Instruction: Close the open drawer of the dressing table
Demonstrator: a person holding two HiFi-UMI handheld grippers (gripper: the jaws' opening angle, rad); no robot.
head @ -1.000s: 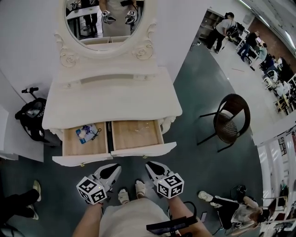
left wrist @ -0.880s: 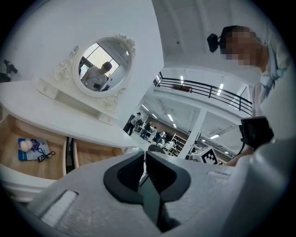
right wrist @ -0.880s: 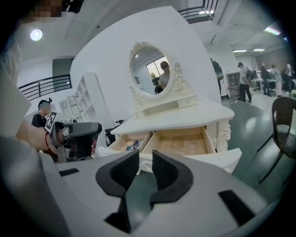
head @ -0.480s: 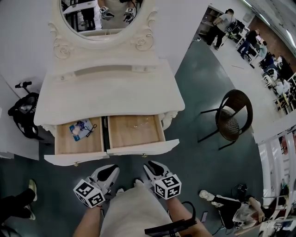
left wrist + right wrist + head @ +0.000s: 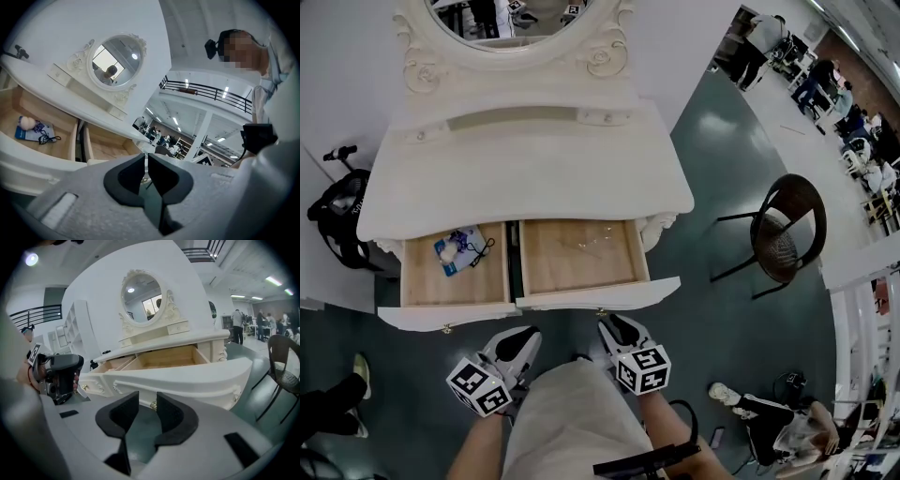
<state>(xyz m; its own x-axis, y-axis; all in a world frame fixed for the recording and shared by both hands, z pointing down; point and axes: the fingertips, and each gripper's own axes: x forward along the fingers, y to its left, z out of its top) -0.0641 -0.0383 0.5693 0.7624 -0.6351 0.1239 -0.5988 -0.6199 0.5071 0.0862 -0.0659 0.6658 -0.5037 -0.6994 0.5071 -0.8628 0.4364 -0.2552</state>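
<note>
The white dressing table [image 5: 525, 183] has both drawers pulled out. Its left drawer [image 5: 455, 272] holds a blue packet [image 5: 457, 250] and a cord. Its right drawer [image 5: 581, 255] shows a bare wooden floor. My left gripper [image 5: 523, 337] hangs just in front of the drawer fronts, jaws together on nothing [image 5: 145, 158]. My right gripper [image 5: 615, 326] faces the right drawer's front panel [image 5: 187, 376]. Its jaws have just been opening and stand apart [image 5: 147, 401]. Nothing lies between them. A brass knob [image 5: 153, 405] shows beyond the gap.
An oval mirror [image 5: 511, 19] tops the table. A brown wicker chair [image 5: 787, 239] stands to the right, and a black bag [image 5: 337, 220] sits at the table's left end. Someone sits on the floor at lower right [image 5: 769, 422]. A shoe [image 5: 358, 370] is at far left.
The table has grown larger and slid lower in the head view, so the drawer fronts are nearer both grippers. The drawers have stayed open.
</note>
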